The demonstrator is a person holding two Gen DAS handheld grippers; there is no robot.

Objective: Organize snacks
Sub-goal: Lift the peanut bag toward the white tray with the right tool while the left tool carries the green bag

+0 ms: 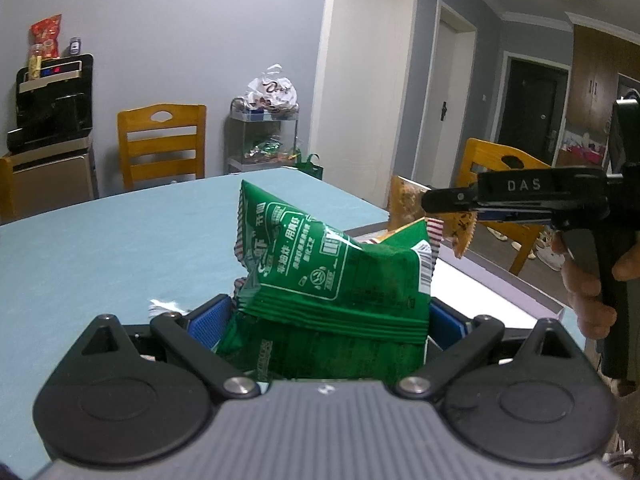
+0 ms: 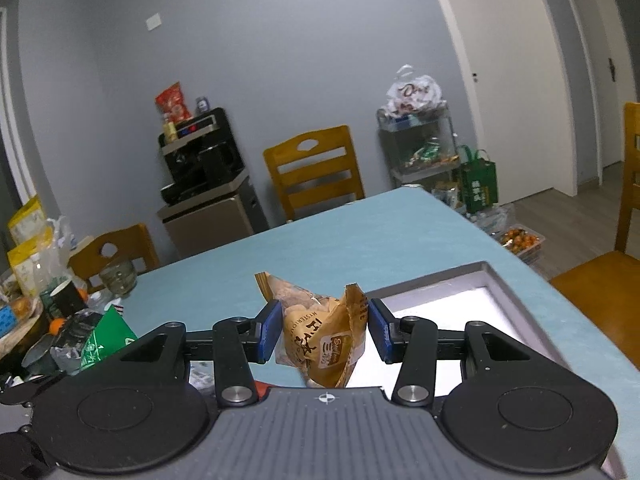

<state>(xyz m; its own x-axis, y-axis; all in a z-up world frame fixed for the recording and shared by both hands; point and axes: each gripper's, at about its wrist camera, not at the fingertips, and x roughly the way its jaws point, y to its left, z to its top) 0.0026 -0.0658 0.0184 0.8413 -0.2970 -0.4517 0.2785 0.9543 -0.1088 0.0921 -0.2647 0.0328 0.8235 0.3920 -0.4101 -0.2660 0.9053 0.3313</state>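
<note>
Snacks in both grippers right now, one packet each, and the tray (image 2: 492, 276) is the landmark here, a shallow grey box with a white floor sitting on the near right part of the blue table (image 1: 100, 240).

Starting left of the tray: the left gripper (image 1: 320, 320) is clamped on a green packet (image 1: 320, 264), blue pads squeezing its lower part so the bag stands up crumpled above the jaws. It's held off the table, my guess being that it's lined up to go into the tray next. There also looks to be a second bit of green wrapper tucked low in the jaws, can't tell if it's a separate packet.

Over the tray's near left corner: the right gripper (image 2: 322, 330) has a brown packet (image 2: 320, 336) pinched between its pads, bag twisted and hanging a bit below the fingers. In the left wrist view you can see it dangling from the fingers with a hand (image 1: 588, 280) on the handle. Held by the middle so it can just drop flat in, I reckon.

Around: the tray looks bare where visible, so nothing blocks the drop. Well left of the tray there's clutter on the table edge, a glass (image 2: 118, 276), cups, loose wrappers. Behind the table, wooden chairs (image 2: 316, 172) and a rack (image 2: 420, 144) with more snacks. Main snag is the two grippers crowding each other over the tray.
</note>
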